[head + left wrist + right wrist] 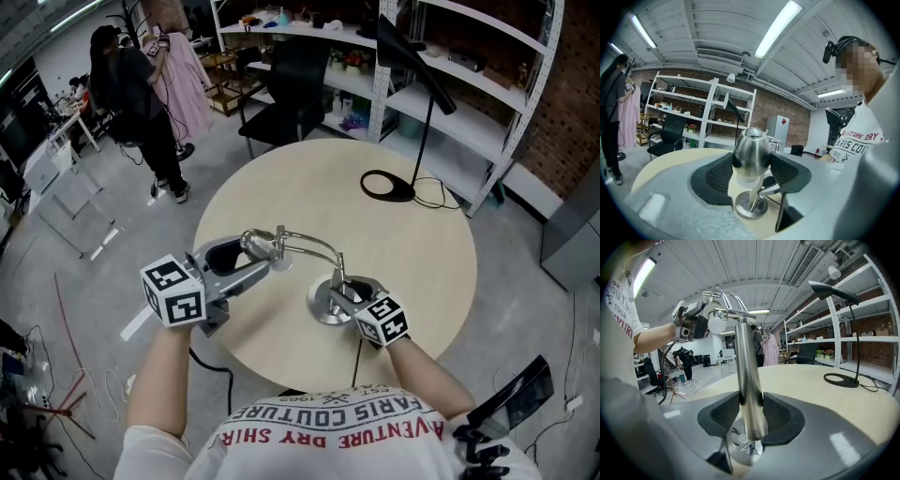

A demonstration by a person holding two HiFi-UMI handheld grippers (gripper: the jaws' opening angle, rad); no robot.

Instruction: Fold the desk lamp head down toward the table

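My left gripper [265, 255] clamps its jaws on the lamp head [751, 151], up and left of the upright stem [749, 380] that my right gripper [345, 292] pinches in its jaws, with the bench [422, 272] below.

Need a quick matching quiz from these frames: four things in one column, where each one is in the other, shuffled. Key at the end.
Things:
1. silver lamp head
2. silver lamp post
3. black lamp
4. black chair

Places:
A. standing at the far edge of the round table
B. clamped between the jaws of the right gripper
C. on the floor beyond the table
D. clamped between the jaws of the left gripper

Pairs: 1-D, 2-B, 3-A, 4-C
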